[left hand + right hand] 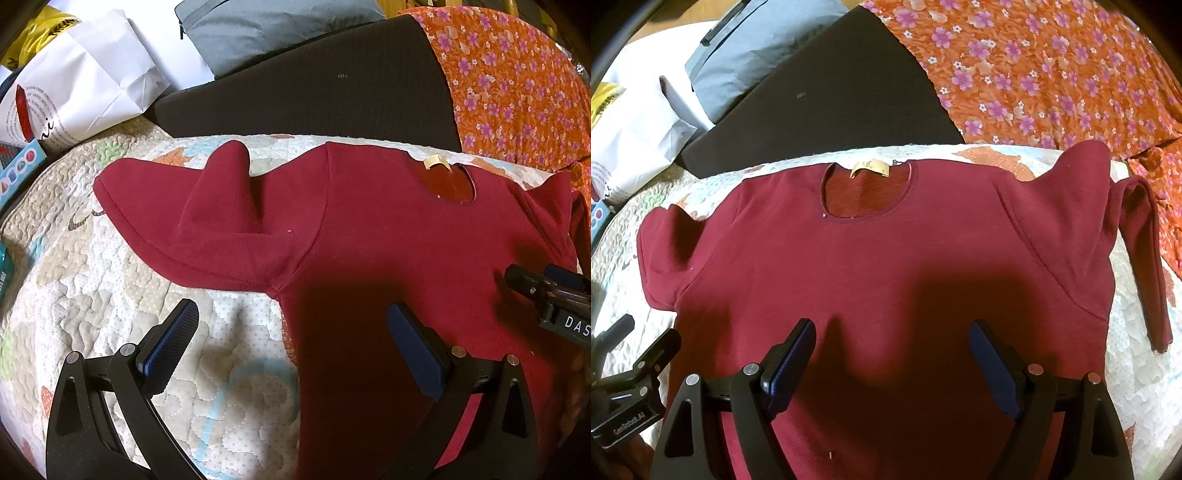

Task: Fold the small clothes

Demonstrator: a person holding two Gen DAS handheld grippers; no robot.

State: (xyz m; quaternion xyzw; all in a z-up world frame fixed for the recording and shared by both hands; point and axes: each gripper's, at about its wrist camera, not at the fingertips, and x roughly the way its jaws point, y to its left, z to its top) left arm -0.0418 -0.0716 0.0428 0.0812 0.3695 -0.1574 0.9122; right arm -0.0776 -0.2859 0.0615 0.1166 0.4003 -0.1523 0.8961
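Observation:
A small dark red long-sleeved top (886, 266) lies spread face up on a quilted mat (1137, 369), neck hole and tan label (870, 169) at the far side. Its left sleeve (207, 225) is bunched with a raised fold; its right sleeve (1145, 258) hangs folded down the right edge. My left gripper (291, 325) is open and empty above the top's left side seam under the armpit. My right gripper (892, 343) is open and empty above the middle of the chest. The right gripper also shows in the left wrist view (546, 291).
A black cushion (314, 85) lies behind the mat. An orange flowered cloth (1052, 74) covers the far right. A grey pillow (266, 26), a white paper bag (81, 81) and a blue box (22, 166) sit at the far left.

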